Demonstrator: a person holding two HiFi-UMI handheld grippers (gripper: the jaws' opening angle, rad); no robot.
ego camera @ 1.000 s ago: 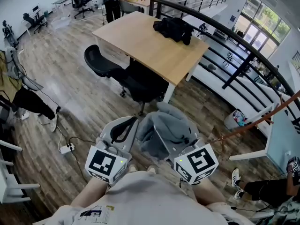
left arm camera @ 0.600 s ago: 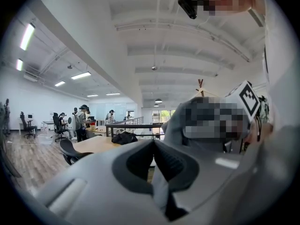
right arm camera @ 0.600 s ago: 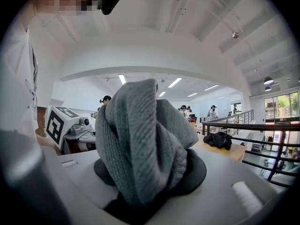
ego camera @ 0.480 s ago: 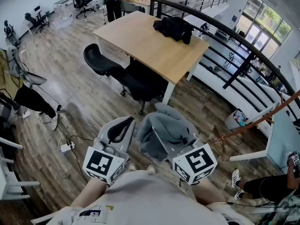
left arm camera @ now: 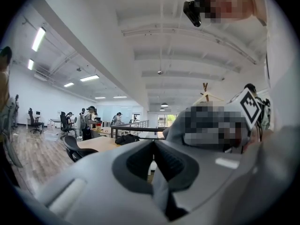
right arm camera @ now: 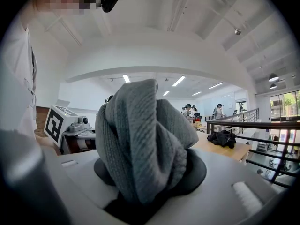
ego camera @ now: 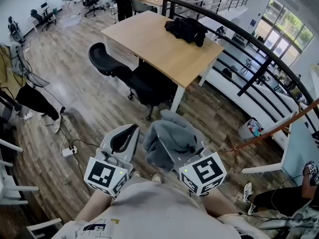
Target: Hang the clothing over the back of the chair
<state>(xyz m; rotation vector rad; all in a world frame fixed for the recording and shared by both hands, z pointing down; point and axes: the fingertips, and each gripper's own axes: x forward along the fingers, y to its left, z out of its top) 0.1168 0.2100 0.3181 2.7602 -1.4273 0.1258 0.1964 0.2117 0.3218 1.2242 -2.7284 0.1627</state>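
The grey sweater [ego camera: 169, 139] is all bunched up and clamped in the right gripper [ego camera: 175, 151], held out in front of the person above the wood floor [ego camera: 84, 108]. The left gripper [ego camera: 122, 139] just beside it is pinched closed on nothing. The black chair [ego camera: 130, 78] sits well ahead, tucked against the wooden table [ego camera: 149, 46], which has some black clothing [ego camera: 185, 30] on its far end.
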